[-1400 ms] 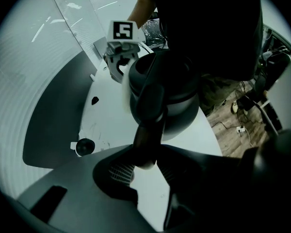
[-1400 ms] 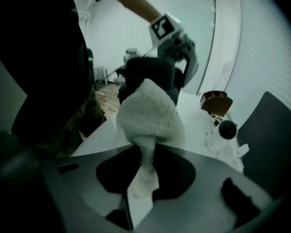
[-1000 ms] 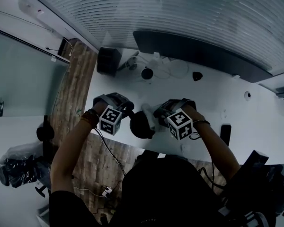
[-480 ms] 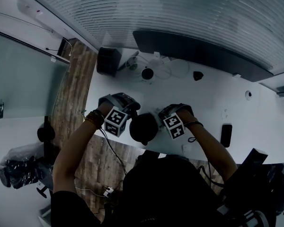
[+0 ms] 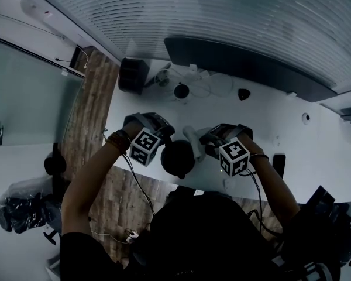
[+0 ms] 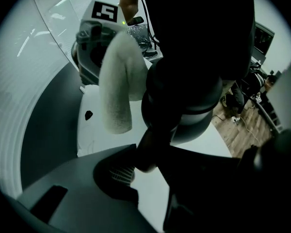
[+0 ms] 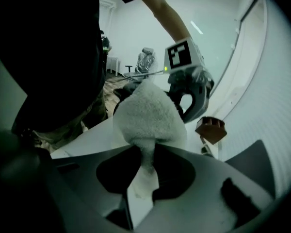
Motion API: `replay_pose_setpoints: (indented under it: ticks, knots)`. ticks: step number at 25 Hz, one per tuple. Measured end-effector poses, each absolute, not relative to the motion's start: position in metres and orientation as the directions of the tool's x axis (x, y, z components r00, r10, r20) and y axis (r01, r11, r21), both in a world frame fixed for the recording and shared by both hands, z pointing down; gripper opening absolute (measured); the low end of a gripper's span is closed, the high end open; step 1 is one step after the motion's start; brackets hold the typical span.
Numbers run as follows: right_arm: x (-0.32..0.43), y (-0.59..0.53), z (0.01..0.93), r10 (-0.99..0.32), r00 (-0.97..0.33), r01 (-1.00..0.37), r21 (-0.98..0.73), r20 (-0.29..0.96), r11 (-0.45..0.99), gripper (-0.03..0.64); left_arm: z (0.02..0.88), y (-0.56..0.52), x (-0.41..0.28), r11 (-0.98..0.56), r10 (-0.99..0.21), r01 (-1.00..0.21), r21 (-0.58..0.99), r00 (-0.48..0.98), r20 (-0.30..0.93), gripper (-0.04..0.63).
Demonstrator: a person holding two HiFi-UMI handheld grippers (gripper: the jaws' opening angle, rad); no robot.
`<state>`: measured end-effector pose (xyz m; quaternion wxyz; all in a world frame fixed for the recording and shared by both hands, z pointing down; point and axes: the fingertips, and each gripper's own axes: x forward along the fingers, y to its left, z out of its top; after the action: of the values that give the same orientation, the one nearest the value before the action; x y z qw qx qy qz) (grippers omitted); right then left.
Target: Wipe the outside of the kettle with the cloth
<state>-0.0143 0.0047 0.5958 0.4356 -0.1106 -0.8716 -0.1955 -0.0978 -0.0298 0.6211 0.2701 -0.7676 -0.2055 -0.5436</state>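
Right gripper view: your right gripper (image 7: pixel 144 171) pinches the soft, limp cloth (image 7: pixel 148 115), while your left gripper (image 6: pixel 153 178) clamps wide on the handle (image 6: pixel 148 152) of the rigid, likely slippery kettle (image 5: pixel 178 158) at the table's (image 5: pixel 263 122) near edge.

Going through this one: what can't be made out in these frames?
- Where the cloth meets the kettle: right gripper view, the cloth's own bulk hides it.
- Kettle's surface detail: left gripper view, lost in shadow.
- Small dark object: head view, too small to identify.
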Motion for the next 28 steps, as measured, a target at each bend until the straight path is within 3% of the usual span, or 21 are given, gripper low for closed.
replay_pose_setpoints:
  ticks: [6,15,22,28]
  knots:
    - [-0.056,0.012,0.592,0.03,-0.529,0.564,0.325,0.848,0.759,0.071,0.621,-0.031,-0.098,-0.763,0.026,0.621,-0.179,0.306,0.952,0.132]
    - [-0.038,0.006,0.653,0.046,-0.43,0.607,0.252,0.901,0.754,0.071,0.621,-0.03,-0.098,-0.768,0.034,0.62,-0.16,0.289,0.957,0.132]
    - [-0.029,0.019,0.722,0.063,-0.396,0.533,0.174,0.916,0.828,0.071,0.62,-0.03,-0.097,-0.768,0.029,0.621,-0.157,0.278,0.96,0.132]
    - [-0.007,-0.001,0.666,0.01,-0.496,0.414,0.226,0.868,0.882,0.071,0.622,-0.031,-0.097,-0.765,0.028,0.624,-0.159,0.279,0.96,0.132]
